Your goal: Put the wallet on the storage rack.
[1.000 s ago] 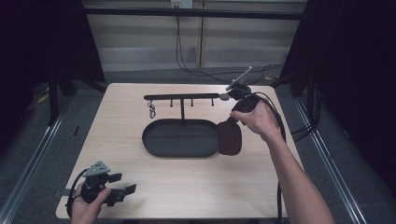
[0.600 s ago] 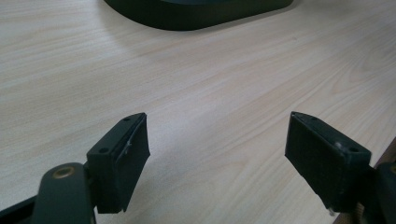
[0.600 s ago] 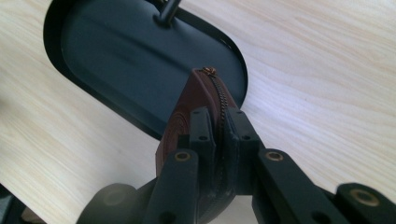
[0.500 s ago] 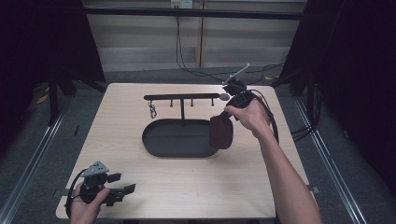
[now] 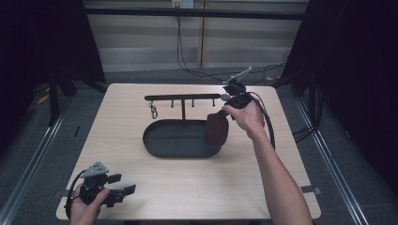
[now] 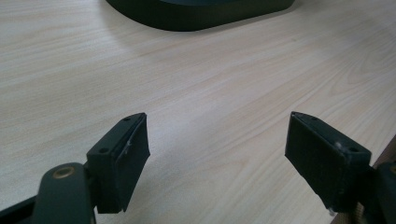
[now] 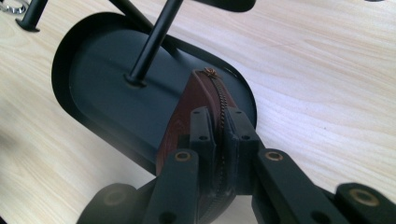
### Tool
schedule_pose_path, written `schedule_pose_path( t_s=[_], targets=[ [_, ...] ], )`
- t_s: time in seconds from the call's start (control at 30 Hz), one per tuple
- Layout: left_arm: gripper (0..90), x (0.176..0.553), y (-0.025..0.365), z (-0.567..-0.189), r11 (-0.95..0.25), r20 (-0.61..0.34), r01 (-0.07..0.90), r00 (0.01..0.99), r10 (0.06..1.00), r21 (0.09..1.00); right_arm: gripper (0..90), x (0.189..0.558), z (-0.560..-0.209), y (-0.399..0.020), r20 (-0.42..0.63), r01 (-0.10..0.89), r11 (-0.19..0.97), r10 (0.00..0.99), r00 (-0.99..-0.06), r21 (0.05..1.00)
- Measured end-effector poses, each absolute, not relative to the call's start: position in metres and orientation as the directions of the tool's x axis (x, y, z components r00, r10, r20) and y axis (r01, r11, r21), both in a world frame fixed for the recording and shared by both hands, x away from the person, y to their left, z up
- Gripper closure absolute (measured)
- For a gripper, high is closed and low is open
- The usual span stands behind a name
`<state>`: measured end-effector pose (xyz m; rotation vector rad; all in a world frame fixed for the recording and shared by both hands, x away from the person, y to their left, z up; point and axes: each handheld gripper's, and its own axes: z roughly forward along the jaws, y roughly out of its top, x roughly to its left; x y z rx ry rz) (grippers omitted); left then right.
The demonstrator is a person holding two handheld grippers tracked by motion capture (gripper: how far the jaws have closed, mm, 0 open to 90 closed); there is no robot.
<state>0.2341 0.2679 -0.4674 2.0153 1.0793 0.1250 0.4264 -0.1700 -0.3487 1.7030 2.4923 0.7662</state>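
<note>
Now right gripper (image 7: 219, 140) jaws clamp brown pouch (image 7: 187, 116) over black tray (image 7: 93, 70); left gripper (image 6: 217, 158) jaws wide.

You find no readable text, label, brand, number or sign on anything in these views.

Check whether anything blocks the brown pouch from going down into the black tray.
Nothing visible does. The right gripper holds the brown pouch over the right end of the black tray, whose floor is bare there; the rack's post stands clear to one side.
</note>
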Motion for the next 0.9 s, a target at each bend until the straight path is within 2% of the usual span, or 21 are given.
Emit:
schedule_pose_path(
  t_s=[0.43,0.9],
  targets=[
    [21.6,0.234,0.267,-0.468,-0.292,-0.267,0.647,0.622,0.736,0.704,83.0,0.433,-0.368,-0.169,0.312,0.866,0.199,0.876,-0.367,0.46],
    [22.0,0.234,0.267,-0.468,-0.296,-0.261,0.649,0.62,0.74,0.701,83.0,0.436,-0.399,-0.166,0.356,0.863,0.186,0.855,-0.378,0.47]
  ],
)
